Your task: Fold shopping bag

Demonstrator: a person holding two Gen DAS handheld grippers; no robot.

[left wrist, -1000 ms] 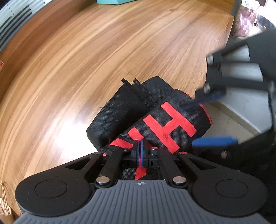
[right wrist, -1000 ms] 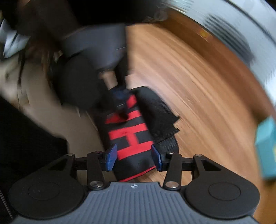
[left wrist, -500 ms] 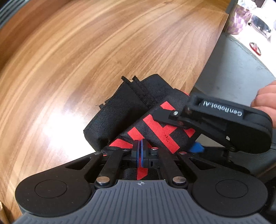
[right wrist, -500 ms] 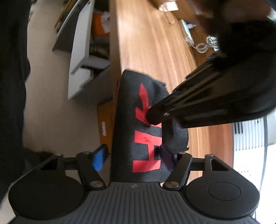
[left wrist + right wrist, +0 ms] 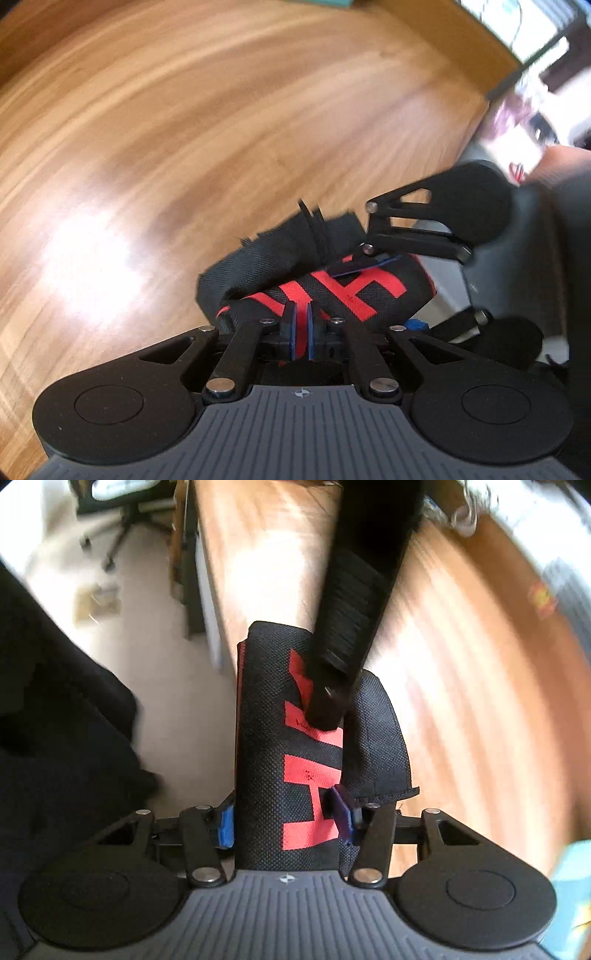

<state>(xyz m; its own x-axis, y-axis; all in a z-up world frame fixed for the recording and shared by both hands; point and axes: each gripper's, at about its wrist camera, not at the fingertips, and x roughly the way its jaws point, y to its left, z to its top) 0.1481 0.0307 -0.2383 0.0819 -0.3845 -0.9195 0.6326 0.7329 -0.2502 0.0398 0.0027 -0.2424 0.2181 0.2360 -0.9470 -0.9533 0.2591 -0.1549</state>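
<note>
- Left wrist view: our left claw [image 5: 301, 330], jaws just parting, pinches the folded bag [image 5: 332, 288] at the bench [image 5: 184, 129] edge.
- Right wrist view: our right claw [image 5: 286, 821], half open and just narrowing, brackets the bag's [image 5: 280, 746] end; next, probably clamp and fold.

— How was the light?
— Bright daylight; a broad white glare lay on the wooden tabletop [image 5: 258, 122] at the left in the left wrist view, and another washed out its near end in the right wrist view; the pale floor [image 5: 147, 686] there was almost bleached.
— And sharpness?
— Motion blur smeared the wood grain and the far corners in both views; fisheye bending curved the table edges; the black bag [image 5: 269, 760] weave close to the lens stayed crisp.
</note>
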